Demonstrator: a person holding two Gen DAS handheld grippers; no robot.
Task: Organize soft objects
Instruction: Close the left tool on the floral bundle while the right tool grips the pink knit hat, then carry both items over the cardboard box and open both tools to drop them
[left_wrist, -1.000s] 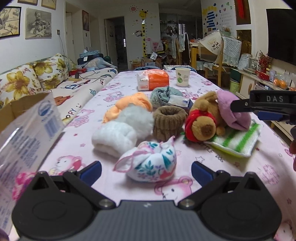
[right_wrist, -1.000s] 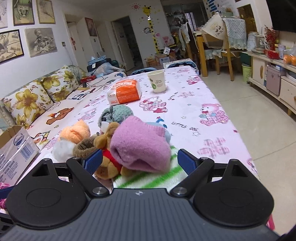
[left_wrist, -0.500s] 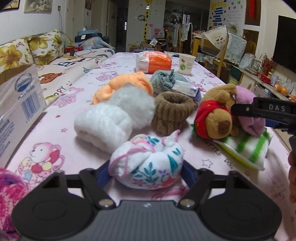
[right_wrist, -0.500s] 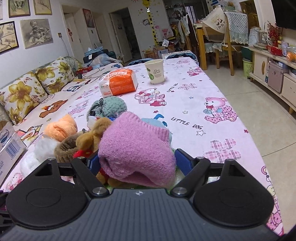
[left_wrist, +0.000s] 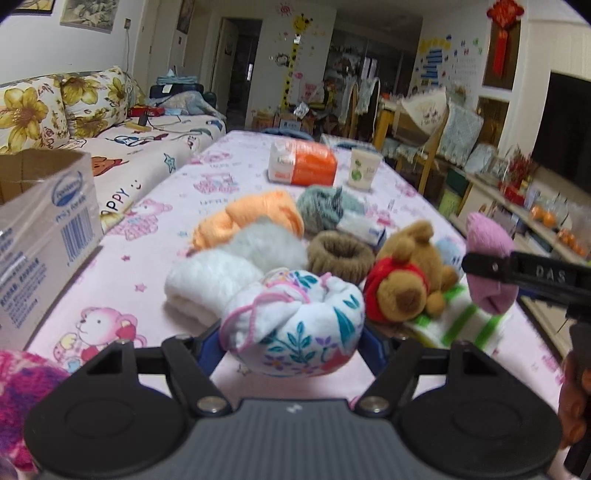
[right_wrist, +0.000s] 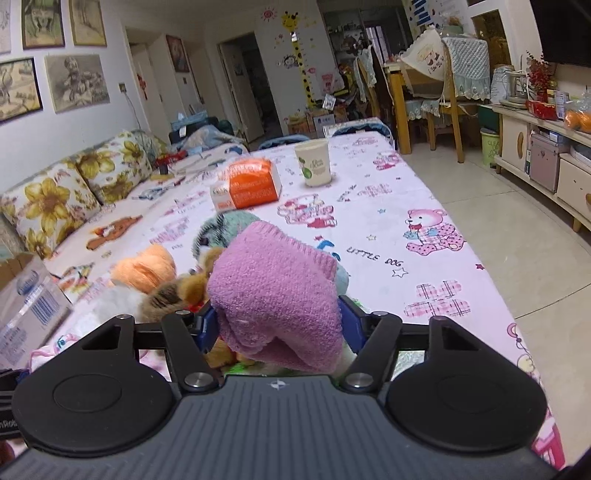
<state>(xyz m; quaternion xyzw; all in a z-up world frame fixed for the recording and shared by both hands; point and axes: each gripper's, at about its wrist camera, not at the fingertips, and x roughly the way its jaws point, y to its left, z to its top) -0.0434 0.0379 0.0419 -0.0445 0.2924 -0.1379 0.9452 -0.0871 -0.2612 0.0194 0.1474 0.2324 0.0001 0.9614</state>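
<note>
While both tools worked over the pink cartoon-print tabletop (left_wrist: 155, 236), the left gripper (left_wrist: 291, 341) was clenched on a floral cloth bundle (left_wrist: 295, 321), its blue pads pressed against the bundle's two sides at the near edge of the scene. The right gripper (right_wrist: 279, 325) gripped a pink knitted sock (right_wrist: 277, 291), which bulged up between its fingers; seen from the left wrist view, the sock (left_wrist: 487, 258) was held raised above a green-striped white cloth (left_wrist: 461, 321). Just beyond the floral bundle lay a white fluffy roll (left_wrist: 207, 284) and, to its right, a brown knitted cuff (left_wrist: 340, 254). Right of the cuff, a brown teddy bear in red (left_wrist: 402, 280) rested partly on the striped cloth. Farther off lay an orange soft item (left_wrist: 255, 218) and a grey-green knitted item (left_wrist: 325, 206). At the far end stood an orange-and-white packet (left_wrist: 303, 166) and a paper cup (left_wrist: 364, 168), side by side. A cardboard box (left_wrist: 40, 236) stood at the near left, with a magenta fuzzy item (left_wrist: 22, 395) at the very near left corner.
</note>
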